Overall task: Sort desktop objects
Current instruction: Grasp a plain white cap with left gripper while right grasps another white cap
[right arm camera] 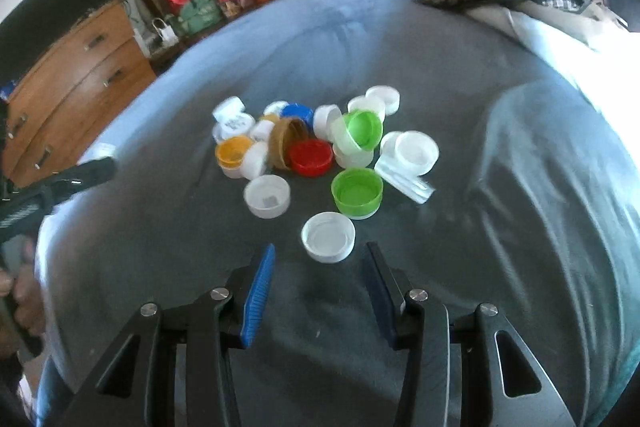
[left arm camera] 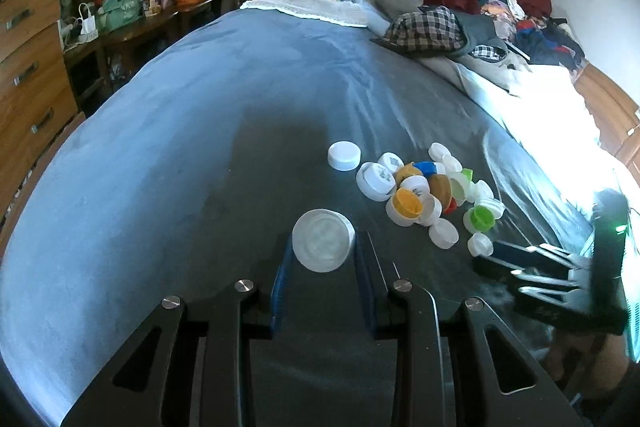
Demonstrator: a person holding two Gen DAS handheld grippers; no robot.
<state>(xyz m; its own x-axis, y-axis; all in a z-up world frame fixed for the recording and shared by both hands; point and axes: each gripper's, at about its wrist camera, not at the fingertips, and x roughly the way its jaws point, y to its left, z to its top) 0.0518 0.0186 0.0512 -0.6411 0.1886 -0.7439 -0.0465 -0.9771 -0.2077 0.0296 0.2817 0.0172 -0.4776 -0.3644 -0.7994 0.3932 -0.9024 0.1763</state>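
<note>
While the left hand-held gripper (left arm camera: 323, 259) pinches a large white lid (left arm camera: 323, 245) by its rim above the bed (left arm camera: 160, 131), the right hand-held gripper (right arm camera: 320, 267) gapes empty before a small white cap (right arm camera: 328, 237); light, stiff, slick, so grip across rim.

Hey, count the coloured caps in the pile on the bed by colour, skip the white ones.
green caps: 2
red cap: 1
blue cap: 1
yellow cap: 1
brown caps: 2
Total: 7
</note>
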